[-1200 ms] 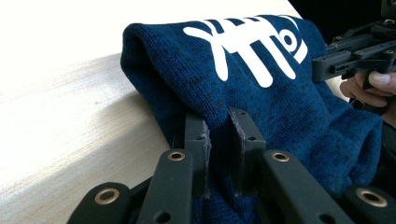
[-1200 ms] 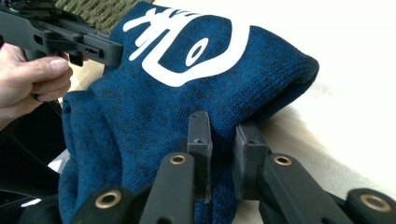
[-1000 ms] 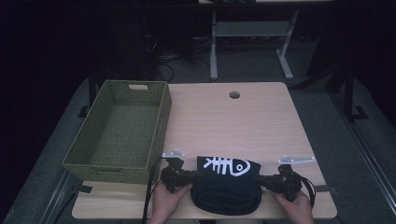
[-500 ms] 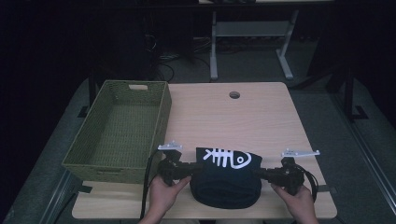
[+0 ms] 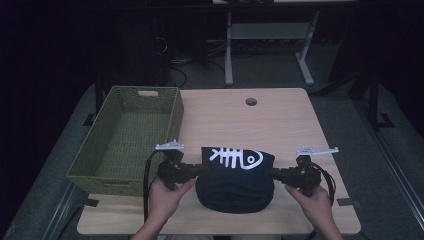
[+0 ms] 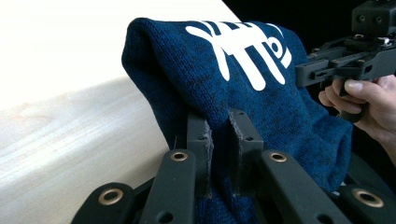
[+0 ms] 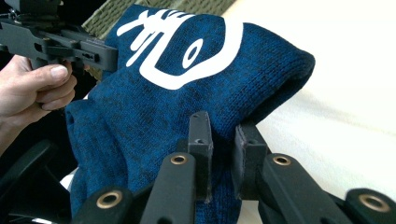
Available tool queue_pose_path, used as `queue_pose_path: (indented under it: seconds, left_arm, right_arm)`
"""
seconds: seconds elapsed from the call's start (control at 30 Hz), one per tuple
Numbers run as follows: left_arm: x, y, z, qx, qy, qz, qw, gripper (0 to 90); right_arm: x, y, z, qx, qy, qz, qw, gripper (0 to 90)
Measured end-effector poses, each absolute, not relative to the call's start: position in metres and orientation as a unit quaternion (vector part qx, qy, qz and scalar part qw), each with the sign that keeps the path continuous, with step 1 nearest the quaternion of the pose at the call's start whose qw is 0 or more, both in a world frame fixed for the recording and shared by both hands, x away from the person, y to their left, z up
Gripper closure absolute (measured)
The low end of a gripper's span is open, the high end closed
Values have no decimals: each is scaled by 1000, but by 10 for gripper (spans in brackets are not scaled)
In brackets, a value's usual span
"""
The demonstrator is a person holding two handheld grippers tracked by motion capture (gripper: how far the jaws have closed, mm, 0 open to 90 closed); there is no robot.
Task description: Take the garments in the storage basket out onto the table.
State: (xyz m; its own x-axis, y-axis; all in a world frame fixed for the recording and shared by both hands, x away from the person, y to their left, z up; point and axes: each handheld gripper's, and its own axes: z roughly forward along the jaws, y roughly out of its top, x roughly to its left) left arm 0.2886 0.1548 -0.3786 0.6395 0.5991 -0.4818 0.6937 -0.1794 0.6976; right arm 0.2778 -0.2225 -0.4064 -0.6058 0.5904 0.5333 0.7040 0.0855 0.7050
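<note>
1. A folded dark blue knit sweater (image 5: pixel 235 177) with a white fish-skeleton print (image 5: pixel 236 158) is held at the near edge of the table, its printed top fold raised and the bulk hanging in a rounded bundle below.
2. The left gripper (image 5: pixel 192 170) holds the sweater's left end. In the left gripper view its 2 black jaws are pinched close together on a fold of the blue knit (image 6: pixel 219 154).
3. The right gripper (image 5: pixel 274 174) holds the sweater's right end. In the right gripper view its jaws are likewise clamped on the fabric (image 7: pixel 219 154), with the print above them.
4. The person's left hand (image 5: pixel 165 196) and right hand (image 5: pixel 311 200) come in from the bottom of the high view, each wrapped around its gripper's handle.
5. A green woven basket (image 5: pixel 90 167) stands on the left side of the light wooden table (image 5: pixel 280 125), just beside the left gripper.
6. A round hole (image 5: pixel 251 102) sits near the table's far edge, well apart from the sweater.
</note>
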Motion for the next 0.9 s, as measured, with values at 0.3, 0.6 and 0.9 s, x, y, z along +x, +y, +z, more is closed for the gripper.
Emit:
queue_pose_path:
  seconds: [0.3,0.6,0.9]
  left_arm:
    - [294,169,-362,760,423,-44,491,808]
    - [296,185,-345,756,424,-39,498,808]
    - [298,206,-329,749,427,-32,505,808]
  right_arm:
    - [289,-211,-391,-431,-737,-518,57,795]
    - [300,-198,-376,-425,-736,-523,65,794]
    - [309,-179,-355,-411,-742,-526,61,794]
